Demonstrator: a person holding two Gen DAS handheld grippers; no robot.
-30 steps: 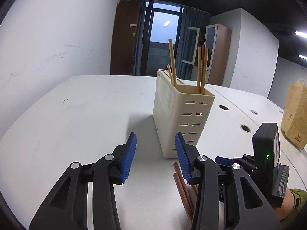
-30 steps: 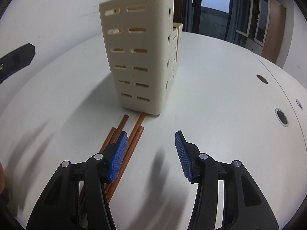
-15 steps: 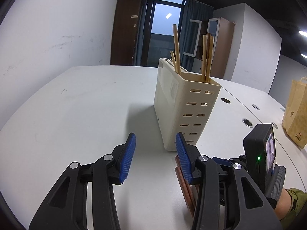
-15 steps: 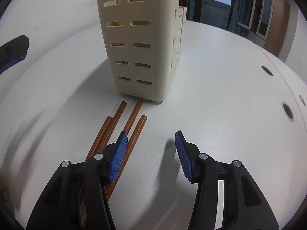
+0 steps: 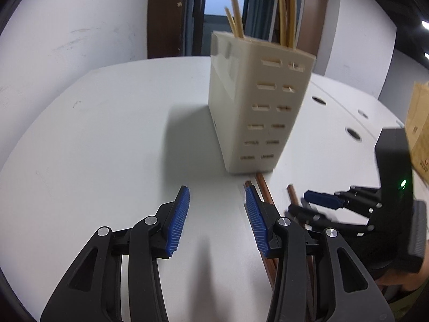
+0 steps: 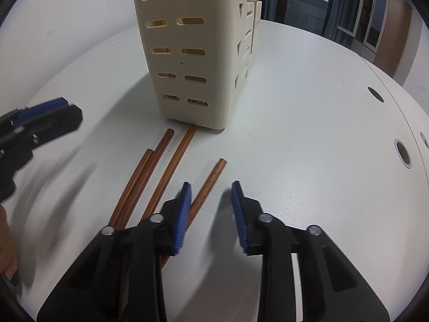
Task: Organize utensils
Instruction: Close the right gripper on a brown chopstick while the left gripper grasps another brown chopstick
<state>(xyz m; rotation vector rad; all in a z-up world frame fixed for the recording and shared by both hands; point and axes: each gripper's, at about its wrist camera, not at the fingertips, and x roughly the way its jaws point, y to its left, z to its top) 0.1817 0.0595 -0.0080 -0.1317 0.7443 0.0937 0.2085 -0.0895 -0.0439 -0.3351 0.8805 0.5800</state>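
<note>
Right claw (image 6: pixel 210 212) closing, ribbed blue pads either side of one round reddish-brown chopstick (image 6: pixel 211 178), left claw (image 5: pixel 217 222) parted over bare smooth white table (image 5: pixel 107 147), slotted cream plastic holder (image 6: pixel 193 53) ahead

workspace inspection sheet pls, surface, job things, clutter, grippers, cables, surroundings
surface: white table, round grommet holes along its right side.
job's things: cream slotted utensil holder upright, pale chopsticks standing in it; four brown chopsticks flat on the table in front of it, one apart from the others.
clutter: brown paper bag at the right edge.
grippers: left gripper open, nothing between its pads; right gripper closing, the separate chopstick between its pads, beside its left pad, not yet clamped.
cables: nothing seen.
surroundings: white walls, dark window, wooden cabinet.
</note>
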